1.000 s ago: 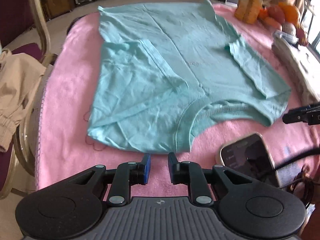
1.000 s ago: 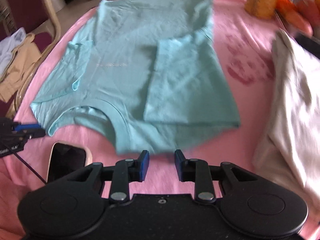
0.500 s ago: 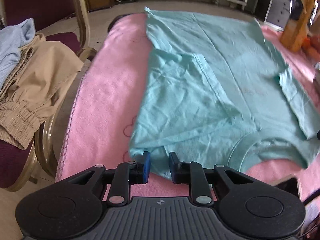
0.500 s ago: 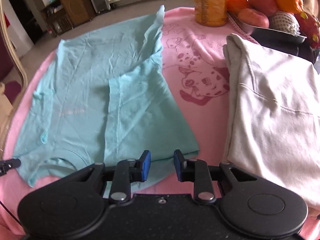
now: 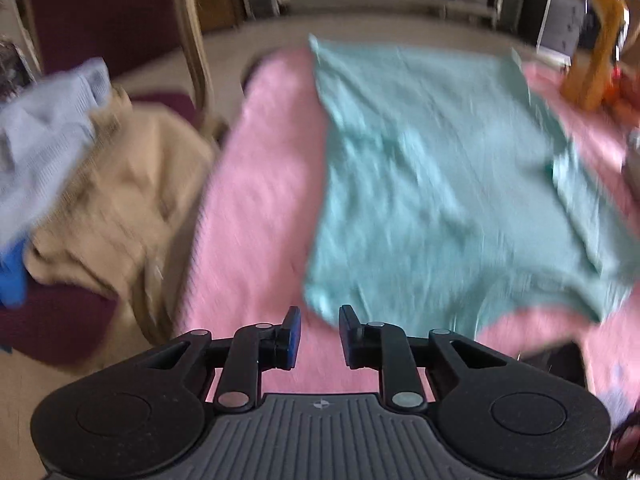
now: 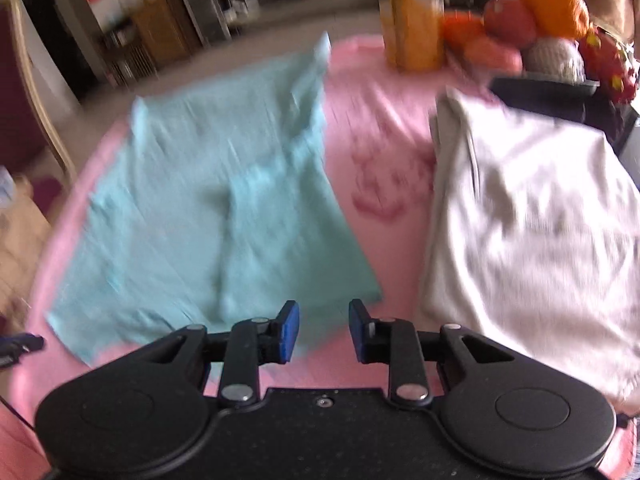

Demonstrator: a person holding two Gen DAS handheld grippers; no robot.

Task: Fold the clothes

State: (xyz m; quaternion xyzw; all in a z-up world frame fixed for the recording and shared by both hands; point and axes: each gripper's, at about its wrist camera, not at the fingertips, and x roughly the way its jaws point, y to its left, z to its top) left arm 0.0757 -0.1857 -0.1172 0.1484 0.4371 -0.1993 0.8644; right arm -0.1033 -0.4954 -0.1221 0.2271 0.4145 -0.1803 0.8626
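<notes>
A teal T-shirt (image 5: 432, 184) lies flat on the pink table cover (image 5: 256, 208), both sleeves folded inward, collar toward me. My left gripper (image 5: 319, 334) is open and empty, just short of the shirt's near left corner. In the right wrist view the same shirt (image 6: 224, 216) fills the left half. My right gripper (image 6: 322, 332) is open and empty at the shirt's near right edge. Both views are blurred by motion.
A folded beige garment (image 6: 532, 236) lies right of the shirt. Fruit (image 6: 536, 12) and an orange carton (image 6: 412, 20) stand at the far right. A chair (image 5: 188, 40) at the left holds tan (image 5: 116, 196) and light blue clothes (image 5: 40, 148).
Both grippers have moved outward toward the shirt's near corners, left one leftward and right one rightward. Both jaws stand a little wider. The shirt has not moved.
</notes>
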